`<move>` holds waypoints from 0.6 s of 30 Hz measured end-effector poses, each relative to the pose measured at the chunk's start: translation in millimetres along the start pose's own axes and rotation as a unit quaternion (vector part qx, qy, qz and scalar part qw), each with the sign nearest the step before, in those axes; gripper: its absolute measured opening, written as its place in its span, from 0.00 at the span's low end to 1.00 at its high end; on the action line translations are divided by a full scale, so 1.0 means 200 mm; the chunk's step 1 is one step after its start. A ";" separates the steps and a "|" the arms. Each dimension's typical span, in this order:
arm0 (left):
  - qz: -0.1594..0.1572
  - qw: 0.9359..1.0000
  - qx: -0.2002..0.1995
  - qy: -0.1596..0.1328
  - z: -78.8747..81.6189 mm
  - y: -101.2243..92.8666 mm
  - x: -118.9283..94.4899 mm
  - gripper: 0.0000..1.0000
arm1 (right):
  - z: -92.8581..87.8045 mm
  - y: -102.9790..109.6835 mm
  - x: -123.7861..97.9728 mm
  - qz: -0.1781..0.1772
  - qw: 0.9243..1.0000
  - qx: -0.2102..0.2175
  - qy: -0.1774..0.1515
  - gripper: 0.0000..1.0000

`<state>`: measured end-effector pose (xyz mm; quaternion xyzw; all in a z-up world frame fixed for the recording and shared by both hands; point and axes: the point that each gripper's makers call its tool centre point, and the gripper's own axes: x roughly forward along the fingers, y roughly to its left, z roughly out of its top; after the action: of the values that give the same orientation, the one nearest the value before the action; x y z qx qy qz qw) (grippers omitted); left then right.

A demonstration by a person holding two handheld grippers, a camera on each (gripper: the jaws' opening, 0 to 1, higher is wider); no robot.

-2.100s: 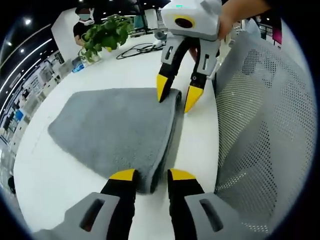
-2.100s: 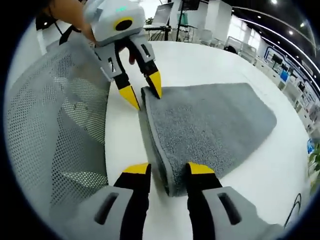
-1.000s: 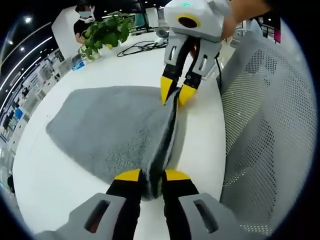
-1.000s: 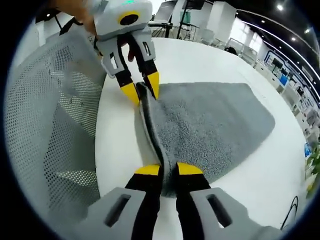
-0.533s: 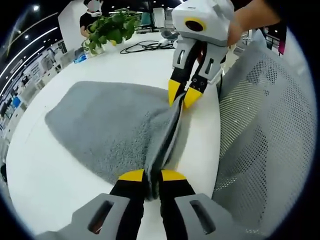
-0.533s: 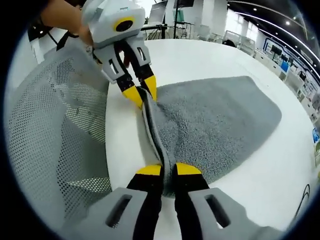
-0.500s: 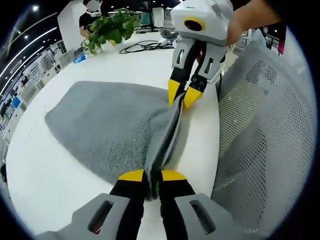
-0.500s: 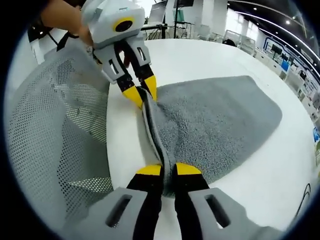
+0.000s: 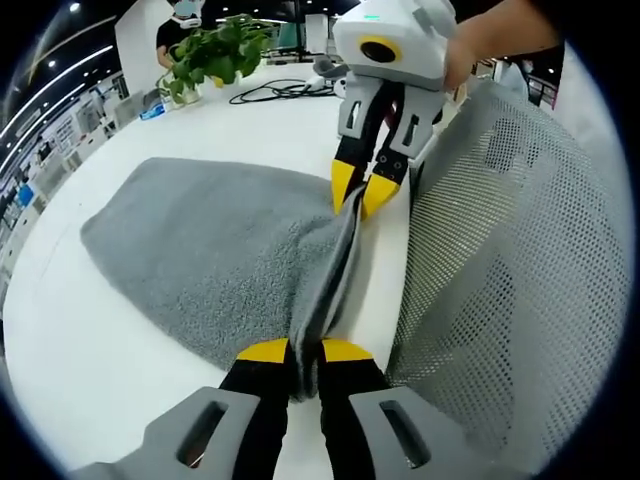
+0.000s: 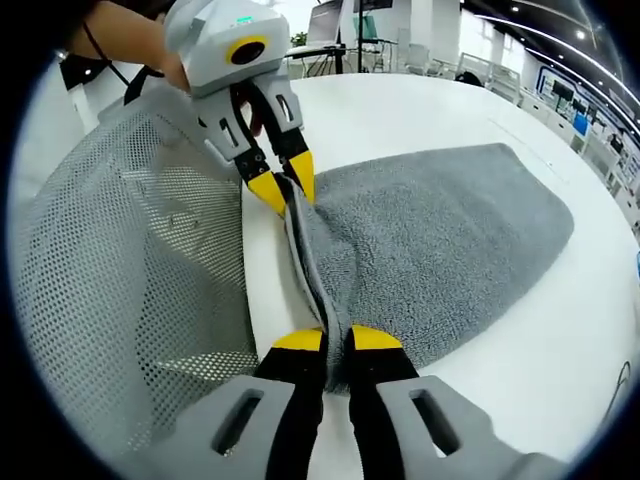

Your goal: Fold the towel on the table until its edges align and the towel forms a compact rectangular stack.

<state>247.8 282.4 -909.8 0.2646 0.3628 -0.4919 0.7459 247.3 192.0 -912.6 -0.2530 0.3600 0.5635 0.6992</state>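
Right in front of me, my left claw [image 9: 304,350] is pinched tight on the near corner of the towel [image 9: 210,250], and in the right gripper view my right claw [image 10: 336,338] is pinched tight on the other corner of that same edge. Each claw also shows up far off in the other's view, biting the towel's edge. I think the towel is soft, light and floppy, so it will sag between my two claws and bend wherever I let it. It looks fuzzy, so I don't think it will slip out. The corners look like the best place to hold it, because then the whole edge comes up straight and I can lay it over to meet the far edge. The towel is grey and thick, with a fluffy top. It lies flat on the white surface [image 9: 120,370], and only the held edge stands up a bit in a ridge. Beside that edge is a grey mesh chair [image 9: 510,280], close to the surface. Far away a green plant [image 9: 215,55] and a black cable [image 9: 280,93] sit on the surface.
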 end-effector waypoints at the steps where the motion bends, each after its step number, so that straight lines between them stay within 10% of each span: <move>1: -0.002 1.000 -0.002 -0.001 0.00 -0.01 0.00 0.10 | 0.00 0.01 0.00 0.001 1.000 0.000 0.000 0.05; 18: -0.033 0.999 -0.019 -0.006 0.04 -0.04 -0.11 0.07 | 0.08 0.06 -0.12 0.028 0.999 0.041 -0.021 0.04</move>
<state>237.0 284.3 -887.5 0.2350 0.3762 -0.5104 0.7367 235.6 192.4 -883.0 -0.2025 0.3750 0.5724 0.7005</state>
